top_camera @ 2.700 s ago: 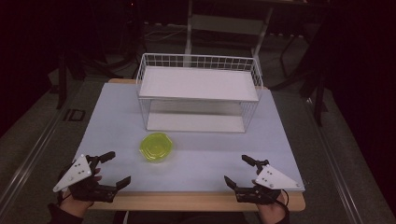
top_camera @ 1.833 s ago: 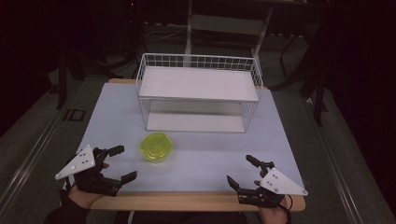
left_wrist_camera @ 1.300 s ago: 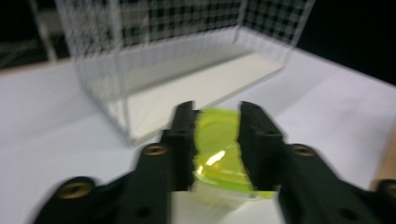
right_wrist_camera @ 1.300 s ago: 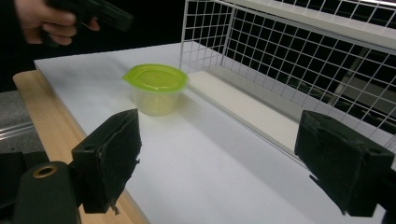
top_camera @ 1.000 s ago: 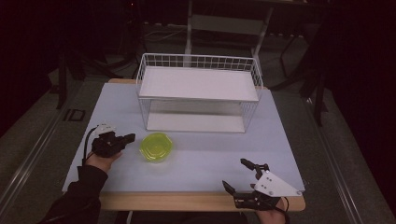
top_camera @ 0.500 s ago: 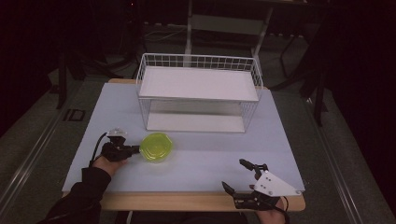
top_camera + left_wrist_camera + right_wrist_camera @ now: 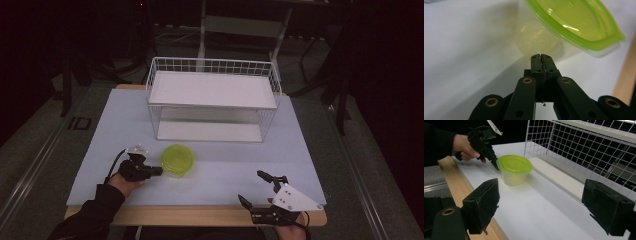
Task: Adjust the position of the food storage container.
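One closed left hand-held gripper (image 7: 541, 57) is nosing at the lidded green container (image 7: 177, 160) on the table's (image 7: 115, 125) near left; pushing harder risks tipping it while your right hand-held gripper (image 7: 256, 189) is idling wide open.

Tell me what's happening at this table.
A person works two handheld grippers. The left gripper, jaws shut, has its tip at the rim of a green-lidded tub on the table, beside a wire rack. The right gripper waits open at the near edge, holding nothing.
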The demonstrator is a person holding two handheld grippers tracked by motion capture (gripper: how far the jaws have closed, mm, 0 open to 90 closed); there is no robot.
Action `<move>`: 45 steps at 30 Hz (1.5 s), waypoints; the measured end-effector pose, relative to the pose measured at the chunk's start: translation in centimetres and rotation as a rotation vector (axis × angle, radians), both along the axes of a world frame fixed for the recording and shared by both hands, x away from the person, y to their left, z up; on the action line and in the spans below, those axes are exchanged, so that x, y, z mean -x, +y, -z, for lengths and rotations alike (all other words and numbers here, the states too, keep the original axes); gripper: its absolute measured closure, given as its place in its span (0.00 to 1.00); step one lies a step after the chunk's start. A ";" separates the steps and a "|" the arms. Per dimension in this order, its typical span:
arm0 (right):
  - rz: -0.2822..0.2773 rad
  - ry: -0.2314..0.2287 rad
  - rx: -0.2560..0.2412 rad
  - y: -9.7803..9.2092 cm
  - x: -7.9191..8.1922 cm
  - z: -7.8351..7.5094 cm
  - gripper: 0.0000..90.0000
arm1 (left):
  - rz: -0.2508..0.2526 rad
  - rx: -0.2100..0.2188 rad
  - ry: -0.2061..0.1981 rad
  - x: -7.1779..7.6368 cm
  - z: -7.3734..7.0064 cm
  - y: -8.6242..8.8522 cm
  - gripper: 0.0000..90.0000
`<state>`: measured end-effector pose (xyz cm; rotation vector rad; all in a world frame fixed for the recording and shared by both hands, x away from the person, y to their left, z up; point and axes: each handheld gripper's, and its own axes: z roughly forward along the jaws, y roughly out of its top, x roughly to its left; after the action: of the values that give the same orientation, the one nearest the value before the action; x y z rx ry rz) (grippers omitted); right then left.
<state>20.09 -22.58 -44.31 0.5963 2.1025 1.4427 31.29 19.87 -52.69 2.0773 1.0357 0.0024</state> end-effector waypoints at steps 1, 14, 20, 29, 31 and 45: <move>-0.001 0.000 0.002 0.0 0.0 0.0 0.16 | 0.003 -0.003 -0.001 0.1 0.0 -0.2 1.00; 0.001 -0.002 0.002 0.0 -0.1 0.0 0.16 | -0.150 -0.015 -0.070 -1.4 -0.4 0.8 1.00; 0.002 -0.003 -0.002 -0.2 -0.1 0.0 0.16 | -0.093 -0.016 -0.041 -1.1 0.0 -0.6 1.00; 0.002 -0.002 -0.001 -0.2 -0.1 0.0 0.16 | -0.036 0.003 -0.018 -0.7 0.1 -3.1 1.00; 0.002 0.000 -0.003 -0.2 -0.1 0.0 0.16 | -0.021 -0.001 -0.017 -0.6 0.2 -3.6 1.00; 0.007 -0.004 0.002 -0.4 -0.1 -0.1 0.16 | 0.050 0.001 0.002 0.6 0.2 -6.9 1.00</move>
<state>20.17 -22.94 -44.24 0.5983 2.0964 1.4373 30.74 12.93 -52.92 2.1023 0.9844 -0.0248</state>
